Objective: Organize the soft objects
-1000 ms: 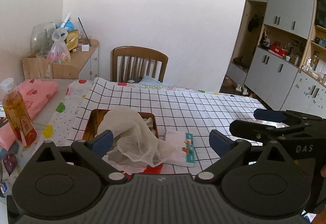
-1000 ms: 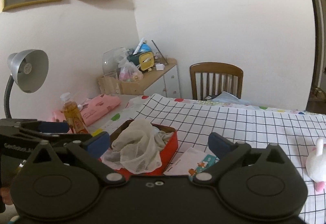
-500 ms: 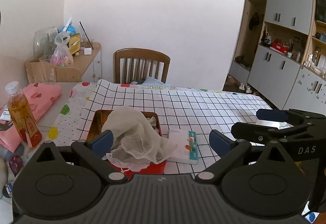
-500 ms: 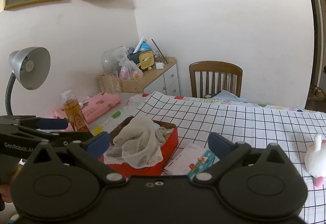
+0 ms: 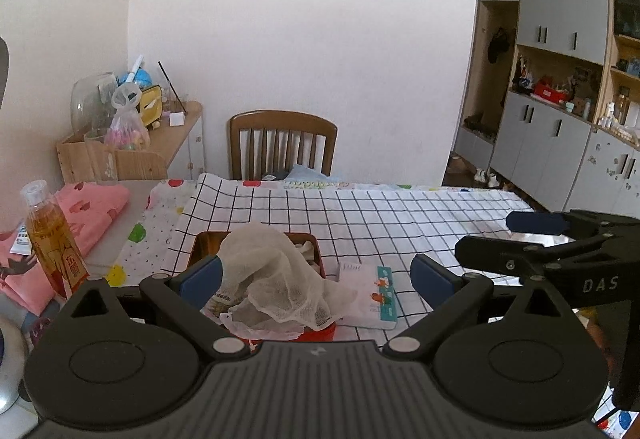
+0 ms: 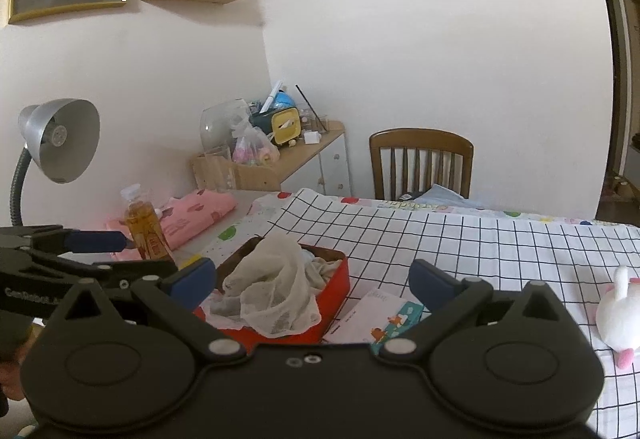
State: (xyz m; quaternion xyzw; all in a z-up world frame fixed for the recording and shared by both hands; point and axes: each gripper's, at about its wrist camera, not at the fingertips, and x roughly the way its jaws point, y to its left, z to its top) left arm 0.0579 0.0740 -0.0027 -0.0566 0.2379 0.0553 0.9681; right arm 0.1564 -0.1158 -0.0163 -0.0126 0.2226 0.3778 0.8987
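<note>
A red tin box (image 6: 320,323) (image 5: 316,333) sits on the checked tablecloth at the near edge. A white mesh cloth (image 5: 280,279) (image 6: 276,295) is heaped in it and hangs over its front rim; other crumpled cloths lie behind it. A white plush toy with pink feet (image 6: 618,315) lies on the table at the right. My left gripper (image 5: 316,273) is open and empty, held above and in front of the box. My right gripper (image 6: 310,277) is open and empty, also held back from the box.
A white and teal booklet (image 5: 370,297) (image 6: 380,319) lies right of the box. An amber drink bottle (image 5: 52,243) and folded pink fabric (image 5: 92,207) sit at the left. A desk lamp (image 6: 56,143) stands far left. A wooden chair (image 5: 282,145) is behind the table.
Both grippers have drawn back and risen slightly from the box, so it looks smaller and lower. Both stay open. The cloth in the box has not moved.
</note>
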